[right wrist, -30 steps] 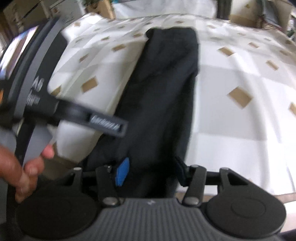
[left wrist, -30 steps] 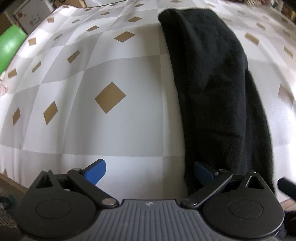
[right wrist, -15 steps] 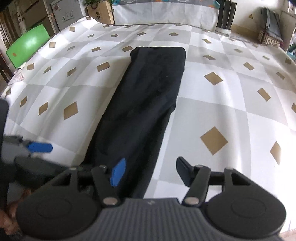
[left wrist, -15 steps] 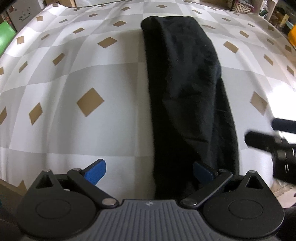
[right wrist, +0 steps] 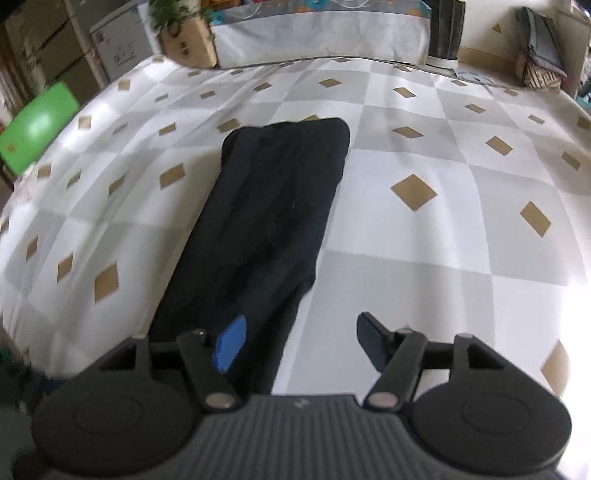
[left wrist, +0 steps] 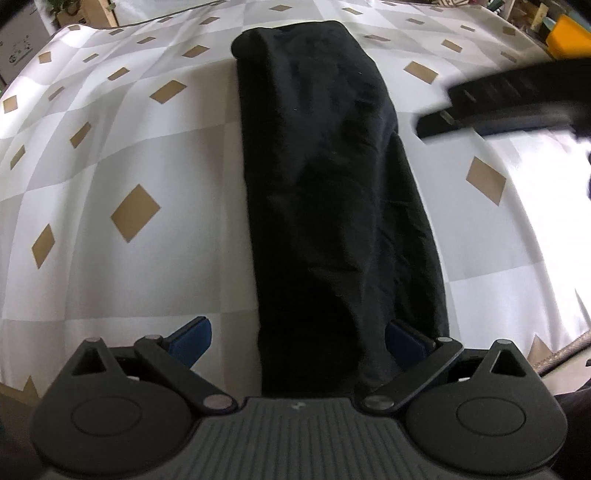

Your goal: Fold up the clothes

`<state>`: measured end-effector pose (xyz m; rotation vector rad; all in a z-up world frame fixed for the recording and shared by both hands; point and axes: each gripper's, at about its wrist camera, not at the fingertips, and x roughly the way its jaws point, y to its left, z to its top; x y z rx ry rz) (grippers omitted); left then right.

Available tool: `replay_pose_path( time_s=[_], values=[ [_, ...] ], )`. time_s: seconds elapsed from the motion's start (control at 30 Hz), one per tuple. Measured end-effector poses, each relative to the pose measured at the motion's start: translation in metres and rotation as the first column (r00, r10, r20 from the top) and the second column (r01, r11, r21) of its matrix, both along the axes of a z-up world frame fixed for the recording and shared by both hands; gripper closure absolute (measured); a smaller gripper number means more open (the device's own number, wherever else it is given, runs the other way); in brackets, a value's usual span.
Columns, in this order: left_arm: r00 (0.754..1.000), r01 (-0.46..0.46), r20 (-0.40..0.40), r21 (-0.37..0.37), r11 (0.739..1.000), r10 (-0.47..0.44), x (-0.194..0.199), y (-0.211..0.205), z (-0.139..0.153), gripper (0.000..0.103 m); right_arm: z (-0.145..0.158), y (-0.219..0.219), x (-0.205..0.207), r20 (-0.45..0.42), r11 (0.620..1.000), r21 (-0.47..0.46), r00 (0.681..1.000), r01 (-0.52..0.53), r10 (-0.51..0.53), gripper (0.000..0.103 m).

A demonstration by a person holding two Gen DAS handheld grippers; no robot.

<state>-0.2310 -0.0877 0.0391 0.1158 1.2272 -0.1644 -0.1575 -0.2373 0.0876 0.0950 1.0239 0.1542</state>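
A black garment (left wrist: 332, 192) lies folded into a long narrow strip on the checked tablecloth (left wrist: 140, 155), running away from me. Its near end hangs at the table's front edge. My left gripper (left wrist: 299, 338) is open, its jaws on either side of the strip's near end, without gripping it. In the right wrist view the same garment (right wrist: 266, 221) lies left of centre. My right gripper (right wrist: 299, 339) is open above its near right edge, the left fingertip (right wrist: 231, 343) over the cloth. The right gripper also shows blurred in the left wrist view (left wrist: 509, 99).
A green chair (right wrist: 33, 125) stands left of the table. Boxes with a plant (right wrist: 184, 40), a dark cylinder (right wrist: 443, 29) and a bag (right wrist: 539, 55) are behind the far edge. A yellow bin (left wrist: 569, 37) is at the far right.
My left gripper has shifted so the strip's near end now sits between its jaws. My right gripper has risen and moved back to the right, away from the left one.
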Motion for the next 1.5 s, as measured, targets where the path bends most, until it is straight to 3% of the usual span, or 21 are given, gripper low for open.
replay_pose_path(
  time_s=[0.23,0.43,0.9,0.97,1.03,1.13,1.3,1.5],
  values=[
    [0.999,0.038,-0.019,0.014,0.999,-0.038,0.003,-0.01,-0.011,0.002,-0.012,0.002,0.045,0.024,0.998,0.031,0.998,-0.054,0.053,0.039],
    [0.997,0.064,-0.043,0.026,0.998,-0.063,0.004,-0.015,-0.02,0.002,-0.024,-0.02,0.087,0.024,0.988,0.144,0.998,0.053,-0.057,0.039],
    [0.998,0.044,-0.044,0.002,0.999,-0.044,0.012,-0.008,-0.025,0.002,-0.063,-0.022,0.141,-0.006,0.963,0.23,0.989,0.143,-0.146,0.043],
    [0.999,0.039,-0.038,-0.004,0.999,-0.04,0.014,-0.006,-0.025,0.005,-0.066,-0.02,0.144,-0.005,0.96,0.238,0.989,0.147,-0.15,0.046],
    [0.999,0.029,-0.04,-0.024,0.999,-0.03,0.015,-0.003,-0.025,0.008,-0.068,-0.019,0.147,-0.001,0.957,0.251,0.989,0.143,-0.148,0.066],
    [0.999,0.019,-0.035,-0.036,0.999,-0.02,0.017,0.0,-0.026,0.009,-0.071,-0.019,0.148,-0.011,0.95,0.274,0.988,0.149,-0.152,0.085],
    [1.0,0.002,-0.026,-0.03,1.0,-0.003,0.022,0.004,-0.026,0.012,-0.069,-0.023,0.143,0.0,0.941,0.278,0.98,0.193,-0.201,0.091],
    [1.0,-0.009,-0.018,-0.016,1.0,0.009,0.026,0.006,-0.028,0.012,-0.063,-0.036,0.129,0.024,0.938,0.193,0.954,0.289,-0.299,0.092]
  ],
)
